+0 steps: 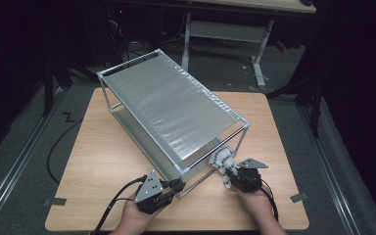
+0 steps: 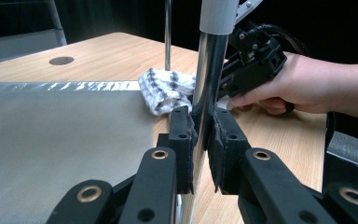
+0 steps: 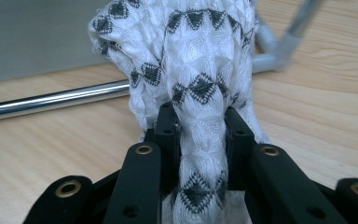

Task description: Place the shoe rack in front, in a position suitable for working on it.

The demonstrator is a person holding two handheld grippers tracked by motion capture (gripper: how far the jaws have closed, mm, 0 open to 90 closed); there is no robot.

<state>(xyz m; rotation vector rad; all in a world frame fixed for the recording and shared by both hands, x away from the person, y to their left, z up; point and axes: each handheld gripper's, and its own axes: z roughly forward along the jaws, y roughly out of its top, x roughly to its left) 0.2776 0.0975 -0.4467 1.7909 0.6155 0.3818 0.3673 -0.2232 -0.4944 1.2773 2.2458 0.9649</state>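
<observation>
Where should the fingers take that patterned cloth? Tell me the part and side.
Grip the patterned cloth at its bunched, rope-like tail, coming level from the table's near edge. There it is narrow enough to pinch, as the right gripper does; the rack's chrome rail blocks the far side.

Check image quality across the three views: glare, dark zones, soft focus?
High view: room black beyond the table, rack top sheet shows a pale sheen, no blow-out. Left gripper view: bright reflections on the chrome post, left gripper pads sharp, far table edge soft. Right gripper view: cloth evenly lit, its weave sharp, tube behind slightly soft.
</observation>
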